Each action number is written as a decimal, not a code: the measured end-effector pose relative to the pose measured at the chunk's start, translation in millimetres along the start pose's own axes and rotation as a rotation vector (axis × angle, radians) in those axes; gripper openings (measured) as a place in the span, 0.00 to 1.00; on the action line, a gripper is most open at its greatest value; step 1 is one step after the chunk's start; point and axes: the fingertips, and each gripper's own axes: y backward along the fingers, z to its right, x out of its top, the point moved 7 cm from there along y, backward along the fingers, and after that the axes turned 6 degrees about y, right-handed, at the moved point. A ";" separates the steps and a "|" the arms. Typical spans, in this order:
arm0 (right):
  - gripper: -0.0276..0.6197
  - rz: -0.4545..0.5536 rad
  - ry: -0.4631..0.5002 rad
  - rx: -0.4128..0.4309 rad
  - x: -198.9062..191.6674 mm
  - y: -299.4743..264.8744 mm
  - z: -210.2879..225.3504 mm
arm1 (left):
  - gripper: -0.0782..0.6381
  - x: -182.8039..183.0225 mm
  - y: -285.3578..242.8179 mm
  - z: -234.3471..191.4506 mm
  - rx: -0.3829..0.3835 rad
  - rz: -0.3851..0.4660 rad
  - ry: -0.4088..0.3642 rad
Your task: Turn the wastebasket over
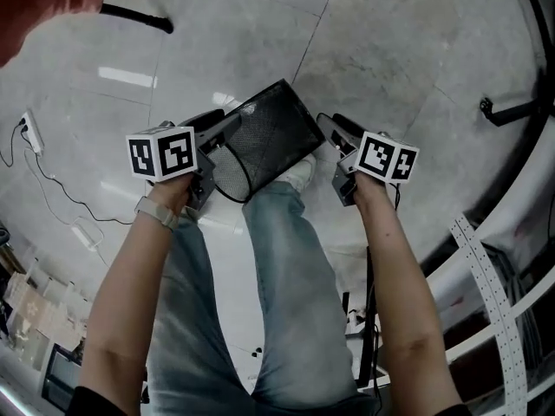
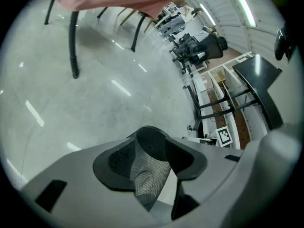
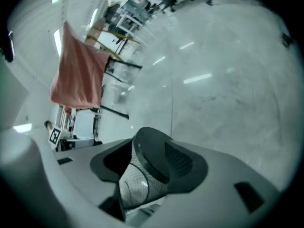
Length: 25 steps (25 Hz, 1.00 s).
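A black mesh wastebasket (image 1: 270, 133) hangs tilted above the floor between my two grippers, its open mouth turned down-left toward my legs. My left gripper (image 1: 227, 128) holds it at the rim side; in the left gripper view the mesh (image 2: 148, 172) fills the gap between the jaws of that gripper (image 2: 152, 163). On the opposite side my right gripper (image 1: 327, 128) grips the basket. The right gripper view shows mesh and a dark band (image 3: 142, 175) wedged between the jaws of this gripper (image 3: 148, 167).
Grey polished floor (image 1: 390, 50) lies below. A power strip with cable (image 1: 30, 133) is at the left, a black chair base (image 1: 512, 111) and white perforated rails (image 1: 486, 267) at the right. A red cloth (image 1: 43, 3) hangs top left. My jeans (image 1: 286, 276) are under the basket.
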 end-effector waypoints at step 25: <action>0.38 -0.456 0.453 -0.103 20.2 -69.8 -57.7 | 0.34 -104.8 21.6 -81.1 -0.030 0.216 0.576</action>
